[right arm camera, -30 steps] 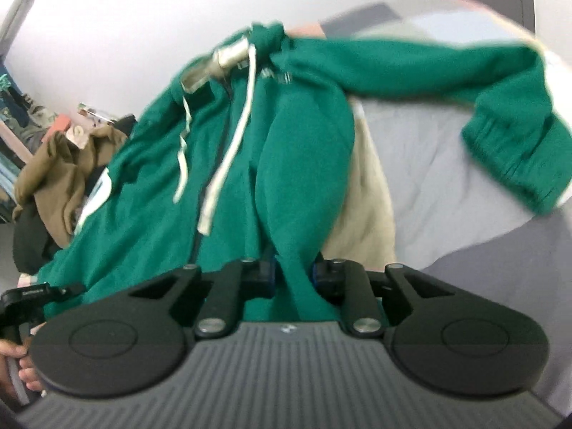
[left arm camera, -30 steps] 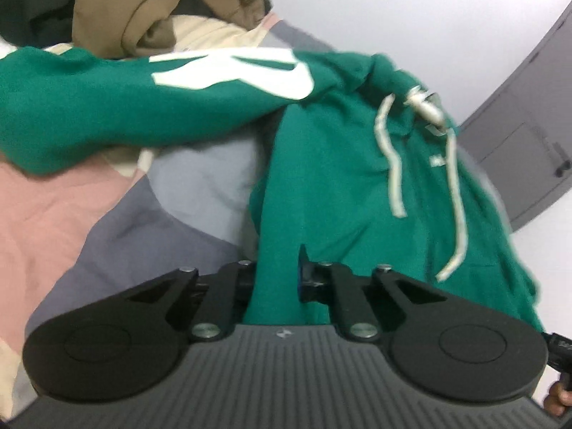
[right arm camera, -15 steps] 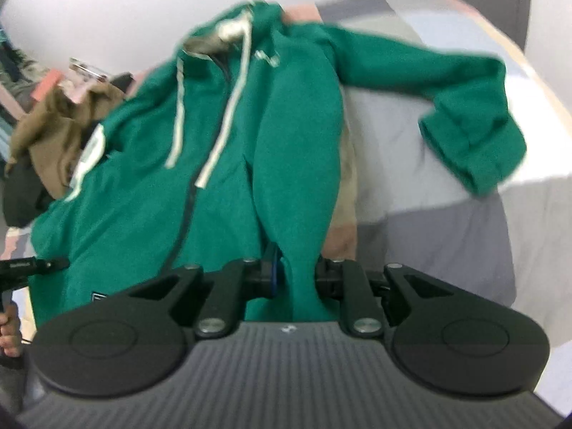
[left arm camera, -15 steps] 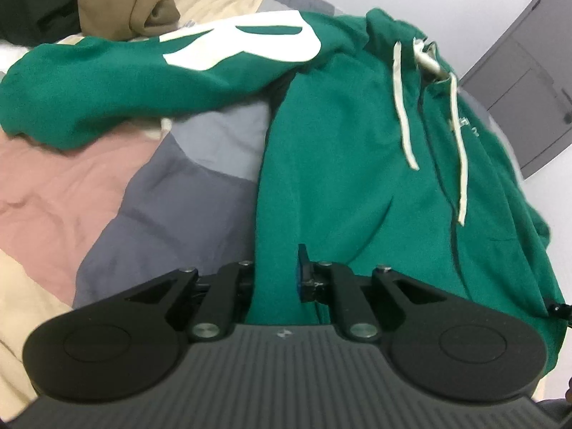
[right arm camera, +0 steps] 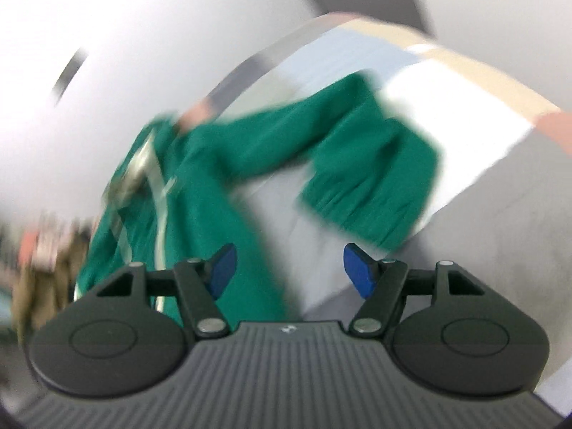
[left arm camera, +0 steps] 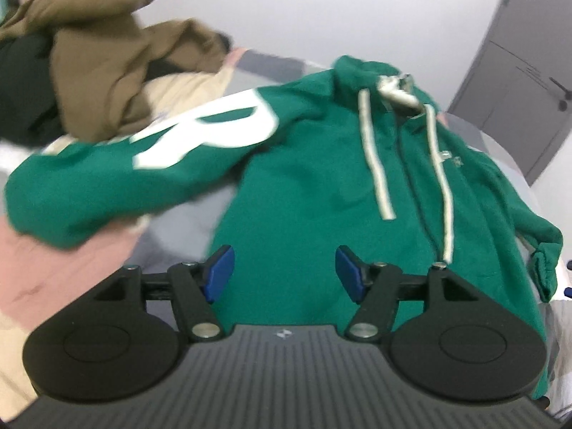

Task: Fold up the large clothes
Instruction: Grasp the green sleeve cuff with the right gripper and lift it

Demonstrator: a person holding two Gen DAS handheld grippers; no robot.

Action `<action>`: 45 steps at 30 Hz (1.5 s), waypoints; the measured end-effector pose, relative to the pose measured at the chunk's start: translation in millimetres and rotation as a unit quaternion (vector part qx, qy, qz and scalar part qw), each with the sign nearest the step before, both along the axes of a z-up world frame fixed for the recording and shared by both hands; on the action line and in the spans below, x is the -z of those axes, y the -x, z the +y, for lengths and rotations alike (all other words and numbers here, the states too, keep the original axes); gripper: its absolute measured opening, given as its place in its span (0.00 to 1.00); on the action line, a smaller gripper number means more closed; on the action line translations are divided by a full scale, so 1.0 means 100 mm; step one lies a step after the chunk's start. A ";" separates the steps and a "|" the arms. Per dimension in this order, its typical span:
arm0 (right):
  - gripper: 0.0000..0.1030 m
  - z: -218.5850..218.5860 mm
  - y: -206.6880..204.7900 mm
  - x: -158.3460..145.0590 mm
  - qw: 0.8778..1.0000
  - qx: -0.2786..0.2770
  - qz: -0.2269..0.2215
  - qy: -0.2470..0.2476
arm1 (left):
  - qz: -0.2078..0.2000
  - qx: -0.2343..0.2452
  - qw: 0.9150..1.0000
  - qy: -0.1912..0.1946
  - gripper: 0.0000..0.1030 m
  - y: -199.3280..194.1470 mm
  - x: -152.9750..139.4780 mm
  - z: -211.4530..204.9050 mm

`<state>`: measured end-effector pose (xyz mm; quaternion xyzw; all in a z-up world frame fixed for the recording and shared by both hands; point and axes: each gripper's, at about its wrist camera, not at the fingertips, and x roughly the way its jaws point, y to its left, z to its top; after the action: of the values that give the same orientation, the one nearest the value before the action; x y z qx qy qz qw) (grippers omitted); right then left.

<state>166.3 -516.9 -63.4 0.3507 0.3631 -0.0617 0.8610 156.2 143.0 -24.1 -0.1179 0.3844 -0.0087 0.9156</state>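
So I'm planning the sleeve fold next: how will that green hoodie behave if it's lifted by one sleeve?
The green hoodie will probably drape limply, since it already lies creased over the patchwork bedspread. Its drawstrings look loose and would likely swing. The thick-looking fleece should grip the jaws rather than slip.

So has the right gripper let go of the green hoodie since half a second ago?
Yes. The right gripper jaws are opening, nothing between them, and the view has swung from the green hoodie body toward its sleeve cuff.
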 end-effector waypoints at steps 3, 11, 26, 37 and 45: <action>0.68 -0.32 -0.07 0.19 0.997 0.068 0.010 -0.030 | -0.013 0.016 1.000 0.000 0.69 -0.15 0.05 -0.31; 0.66 -0.66 -0.14 0.65 0.989 0.137 0.036 -0.043 | -0.017 0.038 0.999 0.025 0.69 -0.55 0.49 -0.68; 0.15 -0.48 -0.62 0.19 0.979 -0.005 0.033 0.203 | -0.045 0.037 0.998 0.025 0.69 -0.78 0.86 -0.45; 0.13 -1.35 -1.04 -0.94 0.928 0.010 0.015 0.372 | -0.053 0.031 0.998 0.031 0.69 -0.91 0.86 -0.47; 0.19 -1.77 -1.40 -0.62 0.937 0.012 0.053 0.344 | -0.046 0.039 0.998 0.019 0.69 -0.99 0.91 -0.55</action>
<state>306.7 -693.4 -1.4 0.0335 0.3604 -0.2116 0.9079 254.9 87.7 -115.3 -0.1201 0.3457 -0.0568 0.9289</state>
